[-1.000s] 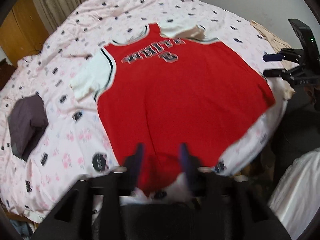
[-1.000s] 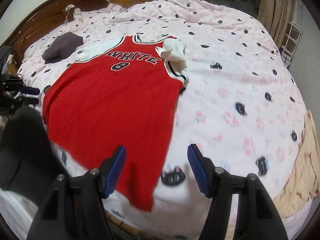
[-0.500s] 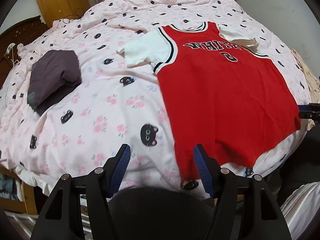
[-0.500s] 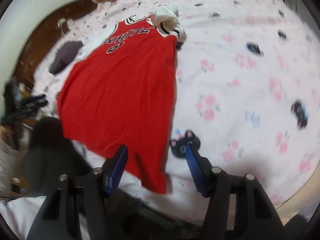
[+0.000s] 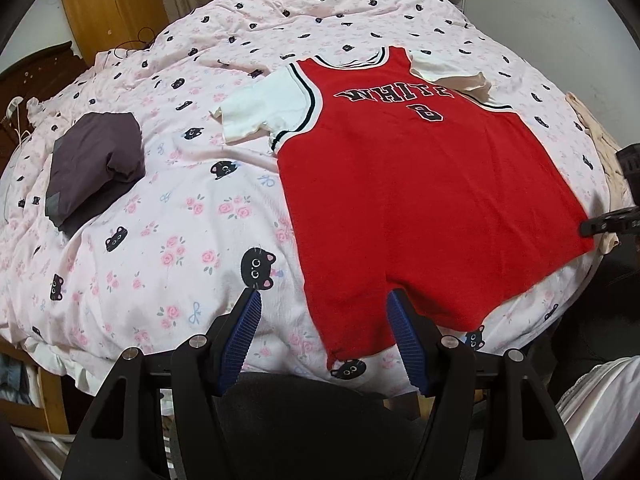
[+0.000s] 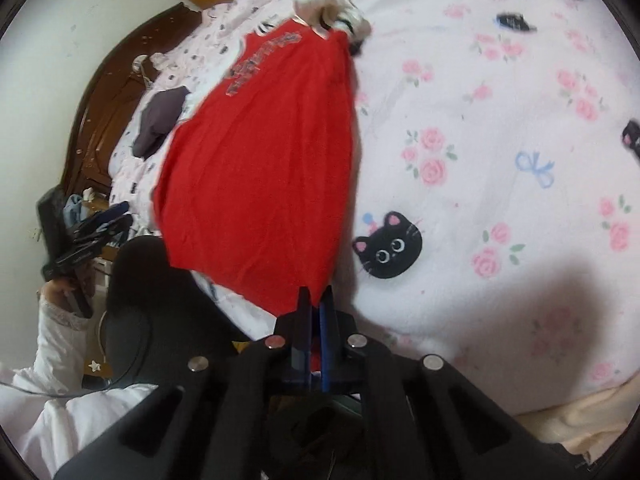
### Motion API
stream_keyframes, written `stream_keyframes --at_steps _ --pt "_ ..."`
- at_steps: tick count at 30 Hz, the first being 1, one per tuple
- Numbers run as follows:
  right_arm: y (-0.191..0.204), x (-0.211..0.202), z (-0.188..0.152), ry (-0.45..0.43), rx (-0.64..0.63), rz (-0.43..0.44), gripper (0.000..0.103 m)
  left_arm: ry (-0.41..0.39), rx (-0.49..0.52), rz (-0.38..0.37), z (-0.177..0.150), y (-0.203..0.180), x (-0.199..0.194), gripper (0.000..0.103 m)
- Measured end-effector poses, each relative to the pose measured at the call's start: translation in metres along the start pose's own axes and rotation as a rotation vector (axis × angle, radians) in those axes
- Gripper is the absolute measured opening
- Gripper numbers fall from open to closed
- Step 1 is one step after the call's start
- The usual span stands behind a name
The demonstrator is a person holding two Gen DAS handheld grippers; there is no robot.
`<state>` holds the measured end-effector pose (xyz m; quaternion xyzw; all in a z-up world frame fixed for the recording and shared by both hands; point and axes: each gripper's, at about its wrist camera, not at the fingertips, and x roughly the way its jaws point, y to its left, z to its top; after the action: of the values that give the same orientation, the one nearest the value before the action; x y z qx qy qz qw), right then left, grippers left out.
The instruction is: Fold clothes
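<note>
A red jersey [image 5: 420, 208] with white sleeves and "WHITE 8" on its chest lies flat on the pink bedspread [image 5: 168, 240], its hem at the bed's near edge. My left gripper [image 5: 322, 312] is open over the hem's left corner, which lies between the blue pads without touching them. My right gripper [image 6: 316, 304] is shut on the hem's other corner, pinching red cloth of the jersey [image 6: 260, 152]. The right gripper [image 5: 612, 220] also shows at the right edge of the left wrist view. The left gripper [image 6: 92, 232] appears at the far left in the right wrist view.
A folded dark grey garment [image 5: 96, 164] lies on the bed left of the jersey. Beige cloth [image 5: 600, 148] hangs off the bed's right side. A dark wooden headboard [image 6: 108, 92] and a wardrobe [image 5: 108, 8] stand behind. A black chair back [image 6: 160, 300] sits by the bed's edge.
My right gripper dropped to the hem corner and its jaws closed on the red cloth. My left gripper stayed open and shifted slightly along the hem's left corner.
</note>
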<state>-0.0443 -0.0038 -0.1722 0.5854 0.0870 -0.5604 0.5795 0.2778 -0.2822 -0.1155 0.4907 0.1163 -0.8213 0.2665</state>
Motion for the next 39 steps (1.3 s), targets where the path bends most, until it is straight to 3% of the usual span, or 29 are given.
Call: stream_keyframes --at_steps 5,8,13,16,19,21,24,27,32,37,39 --pt "0.011 -0.036 0.006 -0.049 -0.029 0.023 0.003 0.012 0.001 0.013 0.001 -0.003 0.006 0.060" --pt "0.008 -0.039 0.009 -0.029 -0.037 -0.044 0.003 0.013 0.001 0.012 0.003 -0.006 0.011 0.060" --pt "-0.005 -0.004 0.002 0.047 -0.019 -0.159 0.005 0.002 0.030 0.020 0.012 -0.016 0.012 0.060" --pt "-0.005 0.004 0.001 0.072 -0.039 -0.215 0.010 -0.043 0.033 0.023 0.022 -0.020 0.004 0.060" --pt "0.008 -0.012 0.010 0.049 -0.135 -0.370 0.013 -0.129 -0.001 -0.027 0.044 -0.027 -0.004 0.063" --pt "0.020 -0.025 0.020 0.011 -0.213 -0.480 0.020 -0.193 -0.030 -0.070 0.061 -0.031 -0.008 0.073" --pt "0.041 -0.041 0.050 -0.058 -0.283 -0.488 0.026 -0.255 -0.084 -0.175 0.090 -0.044 -0.004 0.073" --pt "0.065 -0.045 0.083 -0.114 -0.349 -0.479 0.028 -0.258 -0.108 -0.260 0.123 -0.062 0.014 0.073" --pt "0.103 -0.013 0.136 -0.156 -0.473 -0.482 0.031 -0.232 -0.049 -0.239 0.164 -0.082 0.050 0.073" --pt "0.114 0.029 0.168 -0.131 -0.599 -0.598 0.033 -0.246 -0.054 -0.240 0.160 -0.068 0.074 0.073" --pt "0.114 0.042 0.173 -0.121 -0.645 -0.627 0.045 -0.242 -0.082 -0.266 0.163 -0.062 0.076 0.073"
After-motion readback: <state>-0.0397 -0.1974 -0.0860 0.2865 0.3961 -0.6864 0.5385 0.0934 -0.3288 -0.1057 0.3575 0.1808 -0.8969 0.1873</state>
